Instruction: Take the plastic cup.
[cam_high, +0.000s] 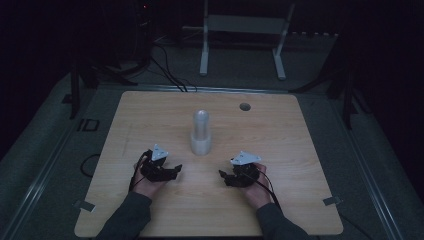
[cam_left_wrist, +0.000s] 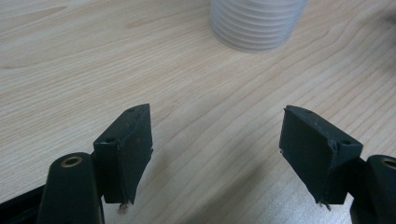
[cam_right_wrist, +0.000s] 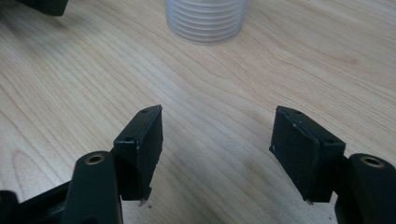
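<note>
The wooden table (cam_high: 150, 115) is the biggest thing I see, and it has a small round hole (cam_high: 244, 106) near its far edge, toward the far right corner. Near the middle of the table, a little closer to the far edge, stands a pale ribbed cylinder (cam_high: 201, 133) with a rounded top, upright, and nothing touches it. I see its ribbed base also in the left gripper view (cam_left_wrist: 258, 23) and the right gripper view (cam_right_wrist: 207, 19). My left gripper (cam_high: 170, 171) rests low over the table, closer to the near edge, left of the cylinder; its jaws stand wide apart with only bare wood between them. My right gripper (cam_high: 226, 177) is on the other side, also toward the near edge. Its jaws are apart too, and they hold nothing.
</note>
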